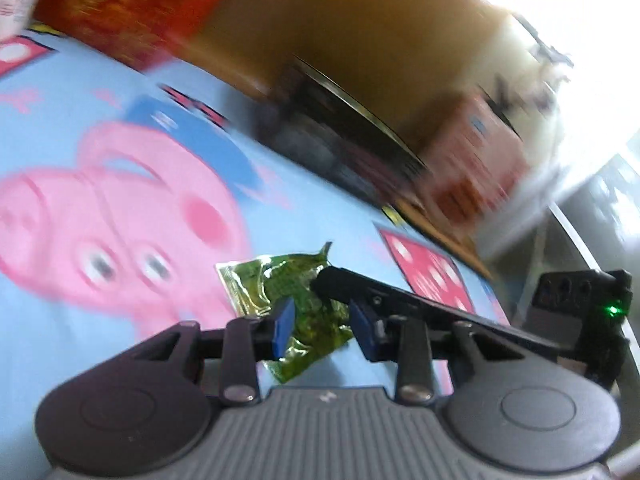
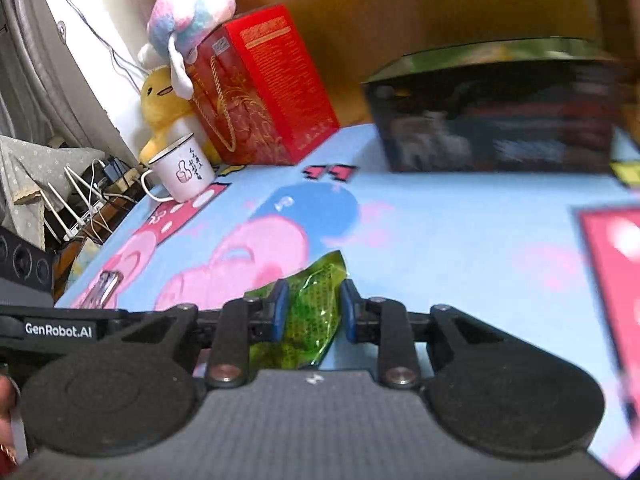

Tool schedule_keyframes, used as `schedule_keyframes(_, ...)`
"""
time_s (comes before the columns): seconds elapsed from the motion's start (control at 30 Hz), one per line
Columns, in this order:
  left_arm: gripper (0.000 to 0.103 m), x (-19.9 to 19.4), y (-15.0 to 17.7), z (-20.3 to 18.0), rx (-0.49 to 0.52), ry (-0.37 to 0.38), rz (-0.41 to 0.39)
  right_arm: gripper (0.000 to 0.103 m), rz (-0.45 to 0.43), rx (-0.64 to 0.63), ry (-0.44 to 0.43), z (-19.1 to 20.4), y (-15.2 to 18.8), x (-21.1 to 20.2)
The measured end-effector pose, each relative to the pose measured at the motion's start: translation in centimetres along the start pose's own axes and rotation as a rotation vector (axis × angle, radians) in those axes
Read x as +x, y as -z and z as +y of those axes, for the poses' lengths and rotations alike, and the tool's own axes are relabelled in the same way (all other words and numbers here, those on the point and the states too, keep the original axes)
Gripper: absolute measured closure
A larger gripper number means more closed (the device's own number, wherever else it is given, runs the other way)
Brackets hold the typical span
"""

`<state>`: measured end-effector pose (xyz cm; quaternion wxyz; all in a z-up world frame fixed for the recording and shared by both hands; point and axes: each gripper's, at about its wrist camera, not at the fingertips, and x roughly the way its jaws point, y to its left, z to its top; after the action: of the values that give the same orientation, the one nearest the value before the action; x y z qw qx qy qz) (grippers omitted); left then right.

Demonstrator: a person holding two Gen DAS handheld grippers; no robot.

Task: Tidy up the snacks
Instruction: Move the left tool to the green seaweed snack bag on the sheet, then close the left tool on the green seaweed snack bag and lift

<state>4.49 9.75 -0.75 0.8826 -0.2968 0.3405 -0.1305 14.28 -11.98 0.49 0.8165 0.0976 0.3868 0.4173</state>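
Between right tongs [image 2: 312, 312], green packet [image 2: 308, 312], lower end hidden

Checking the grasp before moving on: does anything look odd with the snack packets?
Yes. The green packet sits crumpled between the left gripper pads, and the right gripper's finger presses on the same packet. In the right view, a green packet sits between its pads. Nothing looks spilled.
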Motion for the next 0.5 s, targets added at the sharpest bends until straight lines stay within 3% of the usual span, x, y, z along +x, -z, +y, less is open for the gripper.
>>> schedule_keyframes(0.2, 0.072, 0.3, 5.3, -4.9, 0.109, 0.115, 0.115, 0.073, -0.074, 0.070, 0.046, -0.8, 5.6, -7.6)
schedule_keyframes(0.37, 0.072, -0.2, 8.4, -7.5, 0.184, 0.165, 0.181, 0.072, -0.134, 0.120, 0.079, -0.4, 9.9, -11.9)
schedule_keyframes(0.5, 0.063, -1.1, 9.9, -8.1, 0.216, 0.183, 0.212, 0.068, -0.158, 0.110, 0.089, 0.5, 12.0, -13.8)
